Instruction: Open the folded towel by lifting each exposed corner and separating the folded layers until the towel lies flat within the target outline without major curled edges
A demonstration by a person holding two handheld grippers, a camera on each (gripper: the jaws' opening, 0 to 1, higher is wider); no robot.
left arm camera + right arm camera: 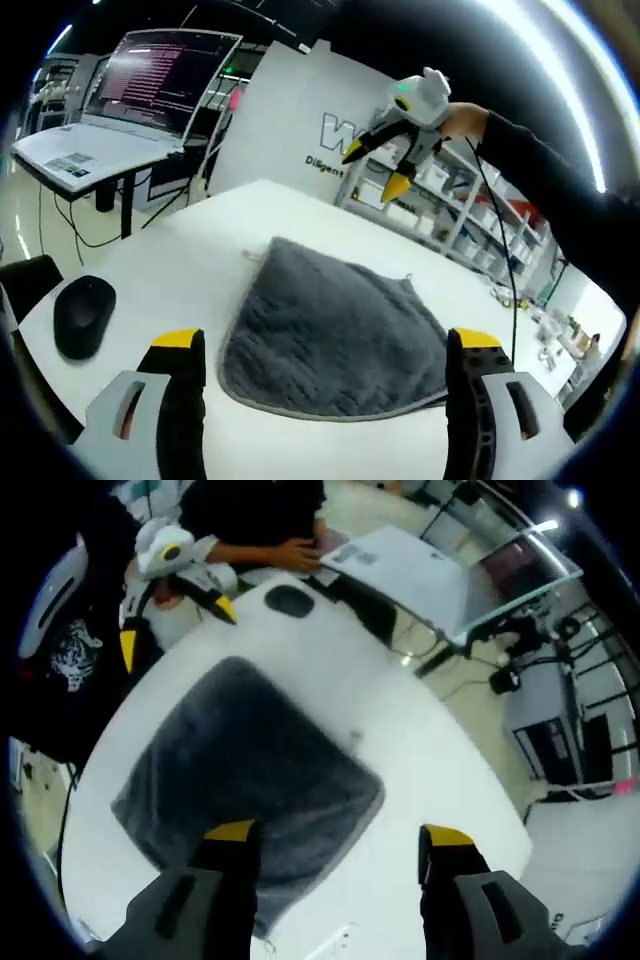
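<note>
- A grey towel (335, 345) is seen lying folded on a white table (190, 265), roughly in the middle of the tabletop; a lighter edging runs along its near edge in the left gripper view.
- In the right gripper view the same towel (250, 780) is shown from above as a dark, rounded square spread on the table (420, 750).
- The left gripper (325, 350) is held low over the near edge of the table, its yellow-tipped jaws spread wide apart with nothing between them; the towel is framed between the jaws but is not touched.
- The right gripper (340, 835) is held above the towel with its jaws likewise parted and empty; whether the left jaw tip touches the cloth cannot be told.
- The right gripper (390, 160) is also seen in the left gripper view, raised well above the far side of the table, and the left gripper (175, 585) appears in the right gripper view beyond the towel.
- A black computer mouse (83, 315) rests on the table, apart from the towel.
- An open laptop (120, 110) stands on a separate desk.
</note>
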